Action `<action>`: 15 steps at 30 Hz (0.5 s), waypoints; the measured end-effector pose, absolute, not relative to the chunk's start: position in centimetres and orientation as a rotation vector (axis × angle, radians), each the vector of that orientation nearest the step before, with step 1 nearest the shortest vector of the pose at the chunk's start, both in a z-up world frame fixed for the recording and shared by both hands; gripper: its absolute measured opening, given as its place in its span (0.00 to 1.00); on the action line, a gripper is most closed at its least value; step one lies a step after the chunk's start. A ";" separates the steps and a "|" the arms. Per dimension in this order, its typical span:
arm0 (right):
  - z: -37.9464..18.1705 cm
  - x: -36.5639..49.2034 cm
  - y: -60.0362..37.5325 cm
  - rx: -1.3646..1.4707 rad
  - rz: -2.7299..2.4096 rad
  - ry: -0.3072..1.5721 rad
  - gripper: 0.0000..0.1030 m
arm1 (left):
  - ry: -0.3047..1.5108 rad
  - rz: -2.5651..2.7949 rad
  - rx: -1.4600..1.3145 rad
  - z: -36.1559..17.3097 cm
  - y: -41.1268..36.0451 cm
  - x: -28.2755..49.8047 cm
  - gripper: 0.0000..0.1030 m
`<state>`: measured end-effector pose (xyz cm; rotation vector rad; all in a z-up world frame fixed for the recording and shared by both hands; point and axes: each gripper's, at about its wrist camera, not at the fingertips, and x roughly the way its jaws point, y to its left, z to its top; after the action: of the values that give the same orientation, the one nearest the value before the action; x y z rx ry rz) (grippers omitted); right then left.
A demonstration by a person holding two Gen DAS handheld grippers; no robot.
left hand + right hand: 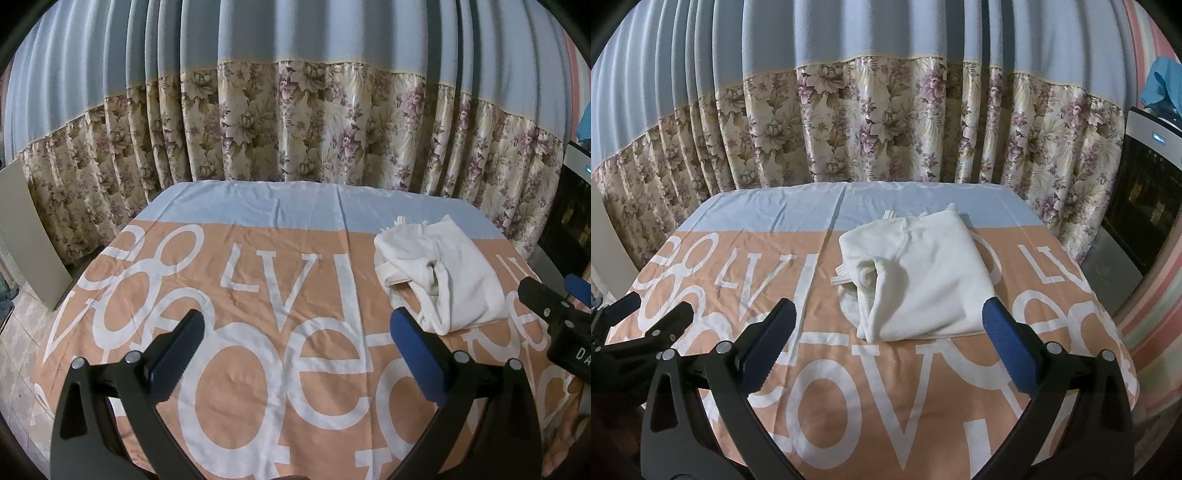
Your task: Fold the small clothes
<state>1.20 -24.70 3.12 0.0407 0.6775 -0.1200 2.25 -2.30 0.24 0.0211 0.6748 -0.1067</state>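
A small white garment lies folded into a bundle on the table, on the right in the left wrist view and in the middle of the right wrist view. My left gripper is open and empty, held above the cloth to the left of the garment. My right gripper is open and empty, just short of the garment's near edge. The right gripper also shows at the right edge of the left wrist view, and the left gripper at the left edge of the right wrist view.
The table is covered by an orange and pale blue cloth with large white letters. A blue and floral curtain hangs close behind it. A dark appliance stands at the right. A grey board leans at the left.
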 end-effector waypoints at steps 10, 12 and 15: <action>3.1 1.1 -24.8 0.043 -0.119 0.674 0.97 | 0.664 -0.095 0.023 0.7 -2.5 2.1 0.98; 3.1 1.1 -24.9 0.043 -0.118 0.674 0.97 | 0.666 -0.095 0.022 0.8 -2.5 2.2 0.98; 3.1 1.1 -24.8 0.043 -0.120 0.674 0.97 | 0.664 -0.096 0.026 0.8 -2.5 2.1 0.98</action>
<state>1.06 -24.79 3.12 0.0433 0.6737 -0.1198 2.09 -2.49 0.84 0.0259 0.6642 -0.0962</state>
